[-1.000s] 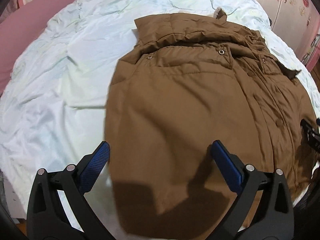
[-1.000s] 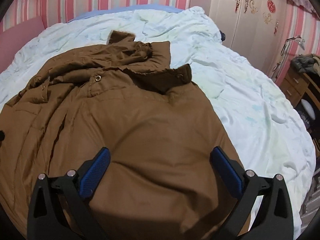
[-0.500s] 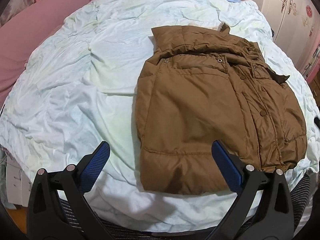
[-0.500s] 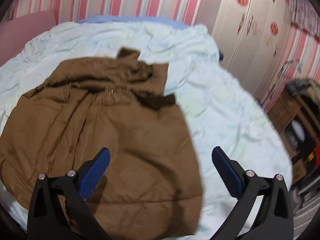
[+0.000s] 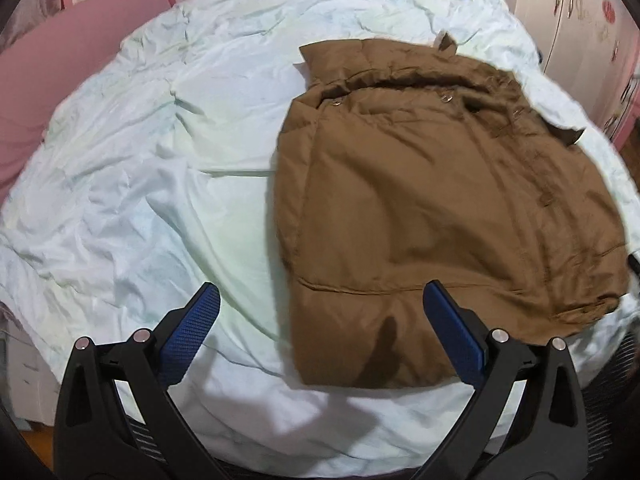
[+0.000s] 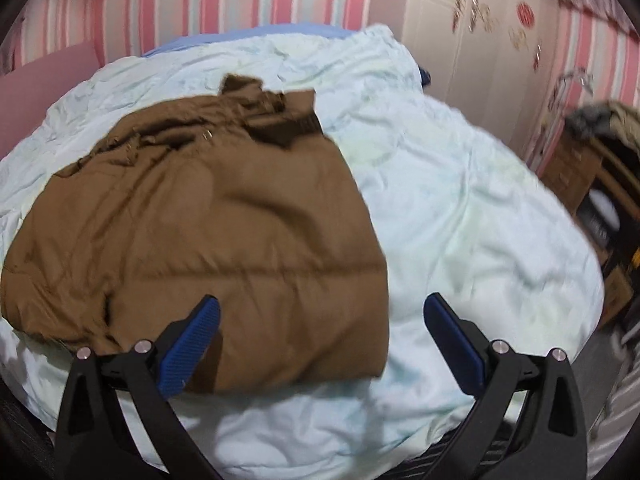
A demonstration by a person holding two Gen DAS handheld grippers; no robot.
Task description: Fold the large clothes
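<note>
A brown padded coat [image 5: 440,208] lies flat on the pale bedspread [image 5: 160,184], collar toward the far side, hem toward me. In the left wrist view it fills the right half; my left gripper [image 5: 320,332] hangs open above the hem's left corner, holding nothing. In the right wrist view the coat [image 6: 208,232] covers the left half of the bed. My right gripper [image 6: 320,336] is open above the hem's right corner, its left pad [image 6: 192,344] over the fabric, its right pad over bare bedspread [image 6: 480,216]. Neither gripper touches the coat.
A pink headboard or cushion [image 5: 60,92] runs along the far left. A white wardrobe [image 6: 472,40] stands at the back right, with a wooden dresser [image 6: 592,184] piled with things beside the bed. Striped wall behind. The bed's near edge is just below both grippers.
Both grippers have pulled back and up from the coat toward the bed's near edge. A second ago they hovered close over its body; the whole coat now shows.
</note>
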